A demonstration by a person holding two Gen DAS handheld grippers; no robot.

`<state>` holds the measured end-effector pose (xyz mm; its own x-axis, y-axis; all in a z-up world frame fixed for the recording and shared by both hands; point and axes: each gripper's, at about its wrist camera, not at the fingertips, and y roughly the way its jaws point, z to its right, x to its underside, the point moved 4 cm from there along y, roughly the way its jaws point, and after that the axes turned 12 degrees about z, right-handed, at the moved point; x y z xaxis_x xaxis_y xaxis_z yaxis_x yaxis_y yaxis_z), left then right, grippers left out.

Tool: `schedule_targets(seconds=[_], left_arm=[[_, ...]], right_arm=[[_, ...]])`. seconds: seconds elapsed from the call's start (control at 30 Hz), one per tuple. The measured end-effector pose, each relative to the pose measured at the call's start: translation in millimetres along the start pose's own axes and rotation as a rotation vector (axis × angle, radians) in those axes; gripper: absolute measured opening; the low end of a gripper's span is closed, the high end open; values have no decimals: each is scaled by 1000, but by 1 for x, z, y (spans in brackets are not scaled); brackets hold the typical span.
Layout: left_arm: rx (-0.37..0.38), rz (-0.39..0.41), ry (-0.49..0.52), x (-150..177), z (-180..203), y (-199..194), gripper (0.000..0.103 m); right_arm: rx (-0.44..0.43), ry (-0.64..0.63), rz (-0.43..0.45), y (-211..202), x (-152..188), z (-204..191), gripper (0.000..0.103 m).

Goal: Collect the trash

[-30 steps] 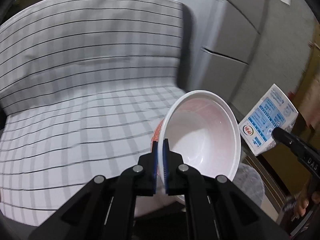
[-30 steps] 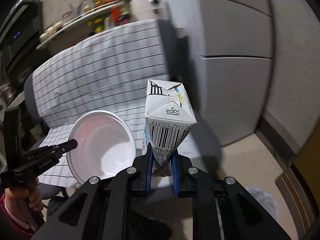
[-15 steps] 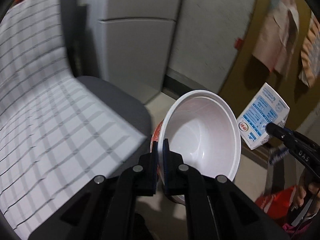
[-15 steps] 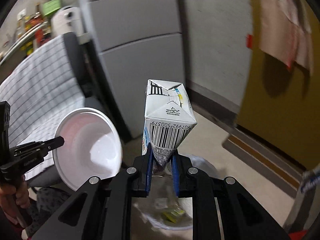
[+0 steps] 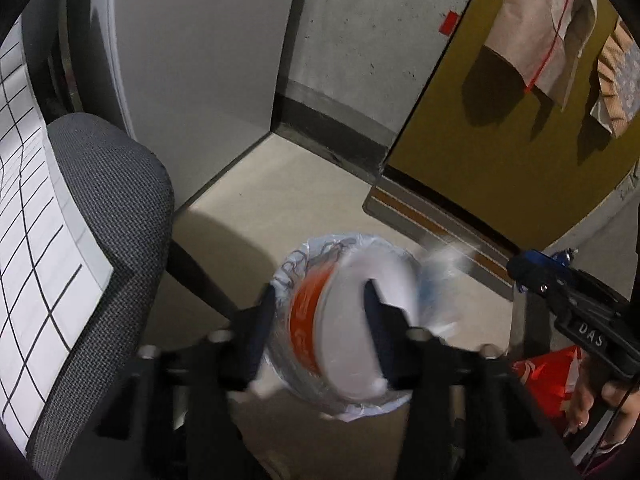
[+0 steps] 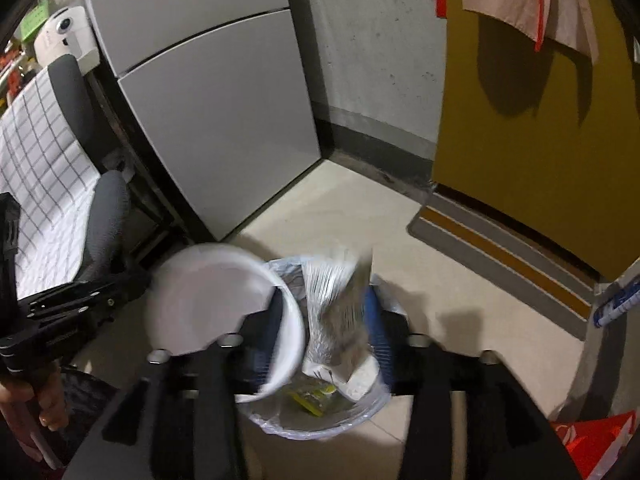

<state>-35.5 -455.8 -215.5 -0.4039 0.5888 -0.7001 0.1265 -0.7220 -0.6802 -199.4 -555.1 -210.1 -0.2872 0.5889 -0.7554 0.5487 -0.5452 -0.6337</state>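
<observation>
- Half a second ago your left claw (image 5: pixel 320 312) pinched the bowl's rim; now its jaws stand wide and the noodle bowl (image 5: pixel 348 328) blurs between them, lower centre, over the lined trash bin (image 5: pixel 320 246).
- Your right claw (image 6: pixel 324 320) has also spread wide; the milk carton (image 6: pixel 338 312), clamped before, smears between its fingers above the bin (image 6: pixel 320 428).
- The bowl lies tipped, orange band facing left, mouth facing right.
- The carton's long axis runs roughly top-to-bottom in frame; its barcode is too blurred to read.
- "DAS" reads on the right claw's body, at the left view's right edge.
</observation>
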Motion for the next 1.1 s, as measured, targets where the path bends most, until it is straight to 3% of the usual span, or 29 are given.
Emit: schedule_targets(seconds=[0.13,0.4,0.47,0.67,0.8,1.1], left_arm=[[-23,31,0,-4,-10,-18,46],[-151,131,14,-10,-34,-82,65],[-183,136,7,-7,-38,-97,72],[-281,155,-32,7,-56,-151,90],[-371,189,-86,16,-74,-194,96],[-524,211,-205,39,-102,-263,96]], right_arm=[[-20,-7,7,-5,-4,-4,49],[-97,-61,19,-39,-9,-43,58],[-111,-93,17,-50,-10,-58,72],[-180,-185,36,-85,-11,-102,89],[-220,-254,29,-100,-9,-128,90],[-305,-360,59,-133,-7,-161,90]])
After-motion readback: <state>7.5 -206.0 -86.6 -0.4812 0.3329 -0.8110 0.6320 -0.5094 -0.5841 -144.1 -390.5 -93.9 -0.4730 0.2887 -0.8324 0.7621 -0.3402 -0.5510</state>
